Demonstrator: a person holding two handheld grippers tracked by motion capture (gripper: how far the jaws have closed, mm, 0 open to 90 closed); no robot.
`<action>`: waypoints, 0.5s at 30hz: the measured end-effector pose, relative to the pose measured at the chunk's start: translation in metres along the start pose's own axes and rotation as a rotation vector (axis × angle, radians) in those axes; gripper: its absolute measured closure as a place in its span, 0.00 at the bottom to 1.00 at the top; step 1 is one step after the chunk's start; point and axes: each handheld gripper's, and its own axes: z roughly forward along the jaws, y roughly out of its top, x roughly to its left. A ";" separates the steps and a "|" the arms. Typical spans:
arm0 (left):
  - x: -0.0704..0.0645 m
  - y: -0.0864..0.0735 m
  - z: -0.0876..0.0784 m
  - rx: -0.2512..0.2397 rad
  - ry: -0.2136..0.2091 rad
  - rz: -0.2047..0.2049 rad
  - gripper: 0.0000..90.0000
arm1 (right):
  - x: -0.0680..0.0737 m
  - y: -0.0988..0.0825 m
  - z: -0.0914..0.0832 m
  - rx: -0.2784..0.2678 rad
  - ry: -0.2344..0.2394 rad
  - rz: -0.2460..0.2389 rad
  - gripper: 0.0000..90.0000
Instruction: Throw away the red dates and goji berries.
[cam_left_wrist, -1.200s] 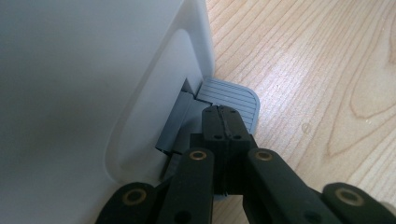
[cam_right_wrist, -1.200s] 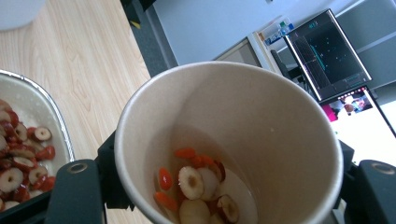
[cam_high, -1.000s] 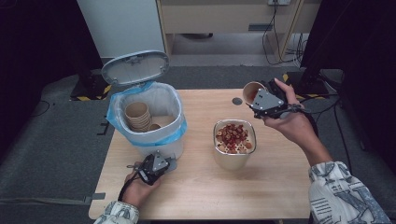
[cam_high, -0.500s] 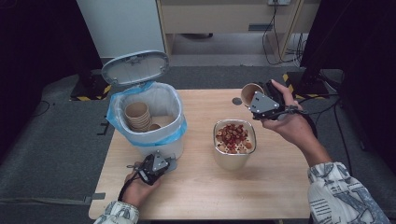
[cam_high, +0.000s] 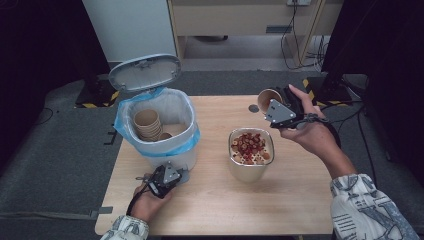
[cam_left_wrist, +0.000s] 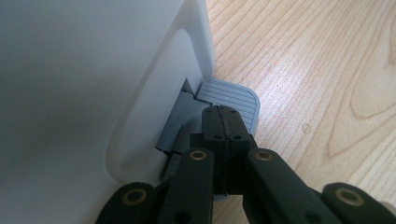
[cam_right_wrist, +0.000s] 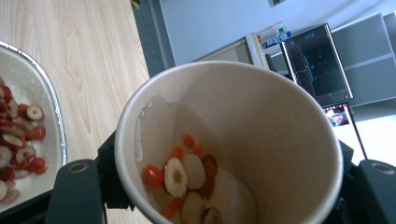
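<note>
My left gripper (cam_high: 176, 176) (cam_left_wrist: 224, 110) is shut, and its closed tips rest on the grey ribbed pedal (cam_left_wrist: 236, 99) at the foot of the white bin (cam_high: 181, 114). The bin's lid (cam_high: 145, 72) stands open. My right gripper (cam_high: 272, 103) (cam_right_wrist: 224, 191) is shut on a paper cup (cam_high: 267, 97) (cam_right_wrist: 266, 107). It holds the cup tilted in the air just beyond the foil tray (cam_high: 231, 146) (cam_right_wrist: 52, 108). Sliced red dates and small red berries (cam_right_wrist: 187, 176) lie at the cup's bottom. The tray holds many date slices (cam_high: 250, 145).
A blue bag lines the bin, with a stack of paper cups (cam_high: 147, 125) inside. A small dark disc (cam_high: 253, 108) lies on the wooden table (cam_high: 300, 190) near the held cup. Dark floor and cables surround the table.
</note>
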 end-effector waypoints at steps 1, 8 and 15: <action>0.000 0.000 0.000 0.000 -0.001 -0.001 1.00 | 0.001 0.001 0.000 0.004 0.001 -0.011 0.31; 0.000 0.000 0.000 0.000 0.000 0.000 1.00 | 0.003 0.002 0.001 0.005 0.008 -0.027 0.31; 0.000 0.000 0.000 0.001 0.000 0.000 1.00 | 0.006 0.004 0.001 0.012 0.006 -0.052 0.31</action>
